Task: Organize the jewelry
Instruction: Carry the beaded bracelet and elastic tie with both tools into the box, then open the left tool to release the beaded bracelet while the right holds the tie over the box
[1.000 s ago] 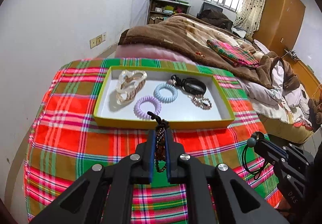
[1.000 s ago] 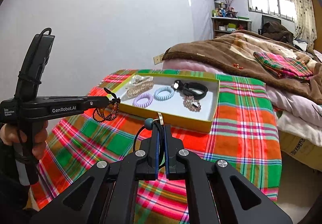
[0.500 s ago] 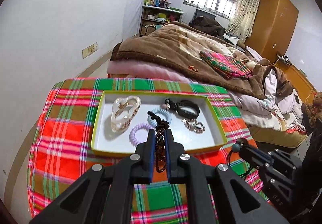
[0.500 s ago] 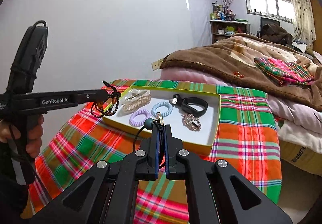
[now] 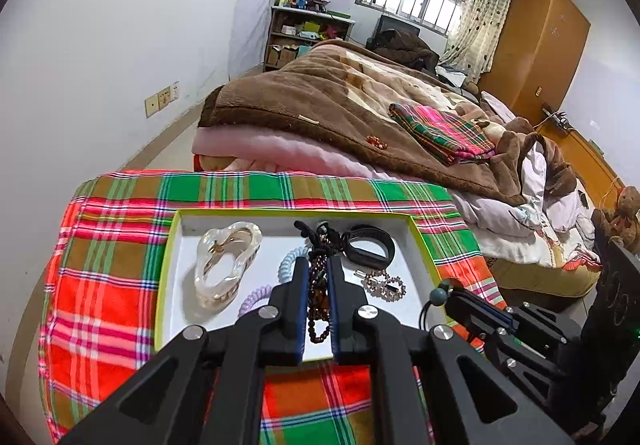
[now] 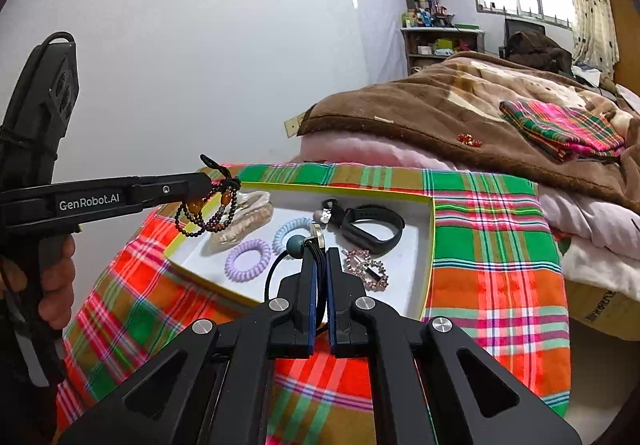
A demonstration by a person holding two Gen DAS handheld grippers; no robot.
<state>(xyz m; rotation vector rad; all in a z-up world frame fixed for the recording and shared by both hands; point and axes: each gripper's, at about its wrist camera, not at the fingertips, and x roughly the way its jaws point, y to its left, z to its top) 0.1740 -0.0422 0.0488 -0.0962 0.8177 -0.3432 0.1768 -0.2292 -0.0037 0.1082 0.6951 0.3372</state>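
Both jaws pinch jewelry above the tray (image 5: 168, 265) on plaid cloth (image 5: 104, 285), bedside.

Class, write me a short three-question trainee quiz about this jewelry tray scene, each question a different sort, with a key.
1. True or false: the left tool grips a dark beaded bracelet.
2. Which item lies in the yellow-rimmed white tray? A) lilac spiral hair tie B) spoon C) comb
3. Fill in: the right tool grips a black cord with a teal ____.

Key: 1 true; 2 A; 3 bead.
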